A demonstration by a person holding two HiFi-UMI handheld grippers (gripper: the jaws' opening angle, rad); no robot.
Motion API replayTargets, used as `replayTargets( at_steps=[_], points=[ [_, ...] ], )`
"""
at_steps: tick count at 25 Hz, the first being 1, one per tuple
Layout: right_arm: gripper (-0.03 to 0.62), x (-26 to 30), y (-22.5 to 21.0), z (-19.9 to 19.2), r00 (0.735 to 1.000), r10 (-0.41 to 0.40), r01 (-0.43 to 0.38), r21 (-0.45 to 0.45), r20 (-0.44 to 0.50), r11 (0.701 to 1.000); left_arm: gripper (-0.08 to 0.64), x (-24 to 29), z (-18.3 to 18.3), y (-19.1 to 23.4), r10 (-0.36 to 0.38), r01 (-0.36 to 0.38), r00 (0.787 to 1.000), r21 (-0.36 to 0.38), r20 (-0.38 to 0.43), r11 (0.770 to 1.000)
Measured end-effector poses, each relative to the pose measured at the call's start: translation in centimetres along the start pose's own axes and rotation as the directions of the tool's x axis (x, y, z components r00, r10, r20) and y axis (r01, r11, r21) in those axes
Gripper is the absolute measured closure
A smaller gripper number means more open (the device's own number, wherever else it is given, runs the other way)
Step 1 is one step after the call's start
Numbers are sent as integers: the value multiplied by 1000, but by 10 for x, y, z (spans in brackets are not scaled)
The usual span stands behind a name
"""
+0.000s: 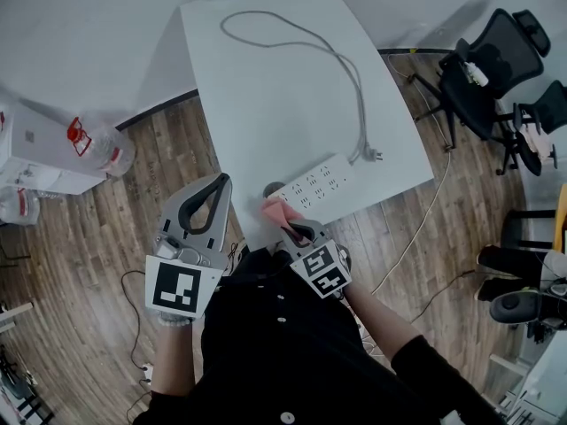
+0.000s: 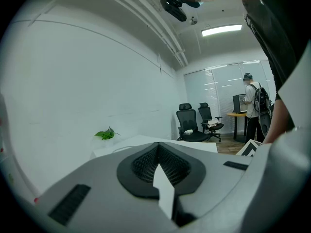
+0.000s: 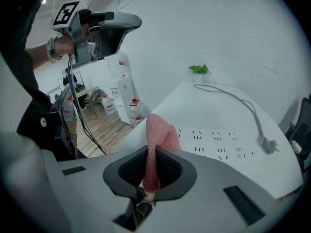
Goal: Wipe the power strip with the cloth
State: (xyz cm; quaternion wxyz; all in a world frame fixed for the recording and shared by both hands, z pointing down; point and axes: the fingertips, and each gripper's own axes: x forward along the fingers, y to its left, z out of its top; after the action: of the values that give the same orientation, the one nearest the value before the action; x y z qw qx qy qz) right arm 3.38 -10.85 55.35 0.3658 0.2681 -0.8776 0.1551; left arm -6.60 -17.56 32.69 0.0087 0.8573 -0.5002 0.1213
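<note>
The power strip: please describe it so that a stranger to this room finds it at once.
On the white table, near its front edge, lies the power strip, next to a pink cloth. It is a flat white bar with rows of sockets, unlike the thin grey cable beyond it.

We see a pink knitted cloth (image 3: 158, 142), a white power strip (image 1: 314, 185) with dark slots on our white counter (image 1: 266, 87), a pale grey cable (image 1: 359, 96), brown wood-grain floor (image 1: 133, 206)

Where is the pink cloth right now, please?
In the head view the pink cloth is pinched in the right gripper, beside the left end of the power strip at the near edge of the table.
</note>
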Motion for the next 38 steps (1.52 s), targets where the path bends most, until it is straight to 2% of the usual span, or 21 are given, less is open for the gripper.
replayTargets(
  at_steps=[5, 8, 16, 25, 32, 35, 38],
  points=[
    [537, -13, -11, 8, 999, -37, 37, -8, 25, 999, 549, 1, 2, -2, -5, 5, 1000, 5, 9, 1000],
    [537, -24, -25, 15, 995, -74, 72, 29, 60, 997, 549, 3, 4, -3, -10, 10, 1000, 6, 13, 1000],
    [537, -49, -94, 28, 967, -238, 230, 86, 95, 969, 549, 4, 7, -2, -10, 10, 1000, 10, 18, 1000],
    [537, -63, -178, 34, 913, -399, 391, 99, 84, 915, 549, 1, 4, 6, 15, -15, 1000, 5, 10, 1000],
    [537, -67, -228, 26, 869, -495, 492, 80, 22, 867, 549, -7, 1, 16, 50, -50, 999, -3, -6, 999],
    [537, -64, -235, 23, 863, -506, 504, 68, 5, 861, 549, -10, -2, 19, 63, -63, 998, -5, -10, 998],
    [537, -55, -231, 22, 873, -487, 487, 56, -13, 871, 549, -12, -5, 22, 73, -73, 997, -10, -17, 997]
  ],
)
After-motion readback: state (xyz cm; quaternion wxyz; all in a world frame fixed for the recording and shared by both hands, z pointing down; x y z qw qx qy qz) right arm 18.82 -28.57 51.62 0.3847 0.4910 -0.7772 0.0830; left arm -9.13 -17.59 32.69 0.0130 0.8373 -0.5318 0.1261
